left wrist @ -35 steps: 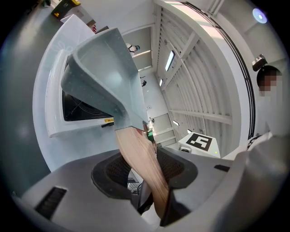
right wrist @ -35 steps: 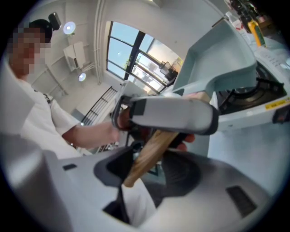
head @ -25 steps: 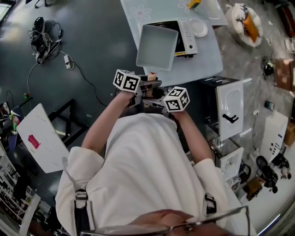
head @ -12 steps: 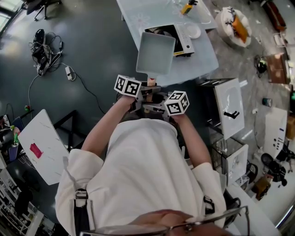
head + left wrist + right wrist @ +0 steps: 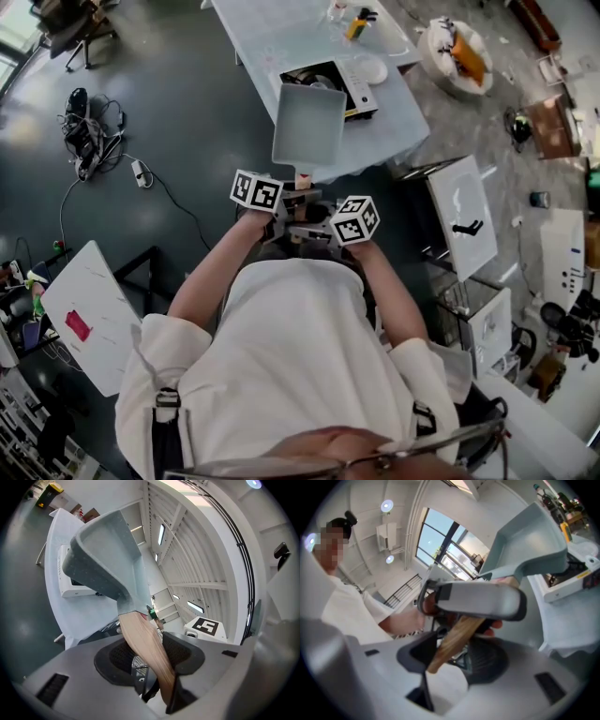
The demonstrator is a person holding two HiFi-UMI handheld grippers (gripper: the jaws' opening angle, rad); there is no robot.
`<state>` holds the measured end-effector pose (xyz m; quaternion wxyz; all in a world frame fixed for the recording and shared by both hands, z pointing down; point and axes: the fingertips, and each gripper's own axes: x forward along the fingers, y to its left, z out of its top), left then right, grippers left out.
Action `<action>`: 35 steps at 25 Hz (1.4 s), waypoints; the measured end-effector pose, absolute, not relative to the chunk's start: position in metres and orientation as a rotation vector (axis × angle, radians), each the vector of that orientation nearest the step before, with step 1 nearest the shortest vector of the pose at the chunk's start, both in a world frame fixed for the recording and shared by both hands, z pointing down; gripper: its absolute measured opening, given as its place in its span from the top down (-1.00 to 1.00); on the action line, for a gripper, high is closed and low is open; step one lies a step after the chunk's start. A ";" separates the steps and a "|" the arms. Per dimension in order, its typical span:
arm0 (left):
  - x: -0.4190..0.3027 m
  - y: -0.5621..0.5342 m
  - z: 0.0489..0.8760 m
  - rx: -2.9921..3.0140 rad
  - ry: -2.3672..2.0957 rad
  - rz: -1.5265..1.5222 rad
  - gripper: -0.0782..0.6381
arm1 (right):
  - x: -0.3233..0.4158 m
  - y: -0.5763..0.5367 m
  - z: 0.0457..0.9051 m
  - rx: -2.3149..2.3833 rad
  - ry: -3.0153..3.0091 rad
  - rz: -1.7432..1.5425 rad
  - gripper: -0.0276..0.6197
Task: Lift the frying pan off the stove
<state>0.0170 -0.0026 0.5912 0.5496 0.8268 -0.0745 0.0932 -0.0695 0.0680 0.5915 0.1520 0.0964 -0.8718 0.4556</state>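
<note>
A grey square frying pan (image 5: 309, 124) with a wooden handle (image 5: 305, 178) hangs in the air, just in front of the black-topped stove (image 5: 330, 77) on the table. Both grippers hold that handle. My left gripper (image 5: 292, 199) is shut on it from the left; in the left gripper view the handle (image 5: 149, 648) runs between the pads up to the pan (image 5: 101, 559). My right gripper (image 5: 315, 217) is shut on the handle's end (image 5: 457, 637) from the right. There the left gripper's body crosses in front, with the pan (image 5: 529, 541) beyond it.
The stove stands on a table with a pale cloth (image 5: 272, 37), beside a small white dish (image 5: 371, 67) and a yellow item (image 5: 356, 21). A white cabinet (image 5: 459, 211) stands at right, a white board (image 5: 89, 309) at left. Cables (image 5: 89, 94) lie on the dark floor.
Both grippers have carried the pan up and back toward the person. More of the stove top now shows behind the pan.
</note>
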 end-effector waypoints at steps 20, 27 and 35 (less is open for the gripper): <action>0.086 0.020 0.552 1.955 -0.233 0.139 0.22 | 0.005 0.096 0.554 0.192 -2.503 1.269 0.24; 0.097 0.021 0.542 1.964 -0.242 0.135 0.22 | 0.016 0.098 0.544 0.180 -2.517 1.266 0.24; 0.099 0.022 0.539 1.966 -0.242 0.136 0.22 | 0.016 0.099 0.537 0.161 -2.540 1.278 0.24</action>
